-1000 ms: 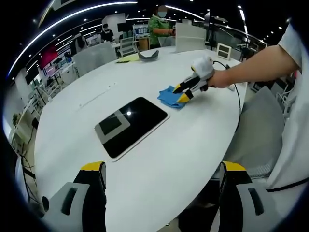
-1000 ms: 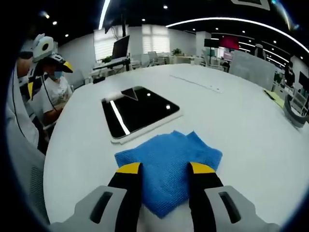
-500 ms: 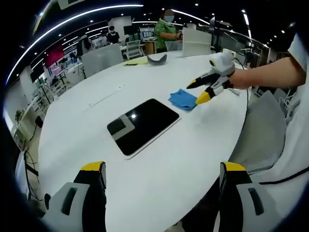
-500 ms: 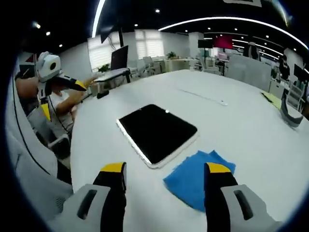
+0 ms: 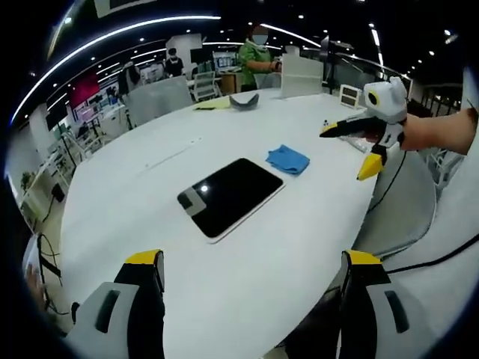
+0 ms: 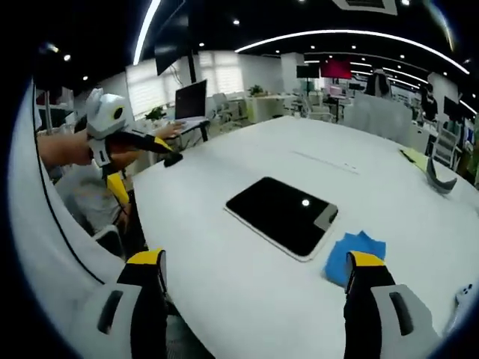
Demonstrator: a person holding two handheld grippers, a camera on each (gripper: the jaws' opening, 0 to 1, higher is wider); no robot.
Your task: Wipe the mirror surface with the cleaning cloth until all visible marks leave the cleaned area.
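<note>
I see the dark rectangular mirror with a pale frame (image 5: 230, 197) lying flat near the middle of the round white surface (image 5: 150, 224). Its glass looks black and glossy, catching a small ceiling-light glint and a grey patch of reflection at one corner; I cannot tell any marks on it. The crumpled blue cleaning cloth (image 5: 288, 158) lies flat just beside the mirror's far corner, apart from it and free of both grippers. In the right gripper view the mirror (image 6: 283, 215) and cloth (image 6: 355, 256) sit side by side ahead of me.

My left gripper (image 5: 253, 262) hangs released over the near edge of the surface, jaws spread wide with nothing between them. My right gripper (image 5: 364, 148) is also released and holds nothing, raised beyond the cloth near the surface's edge; its own view shows the spread jaws (image 6: 256, 263) too.

Broad bare white surface surrounds the mirror on every side. A grey curved object (image 5: 244, 100) rests near the far edge.
</note>
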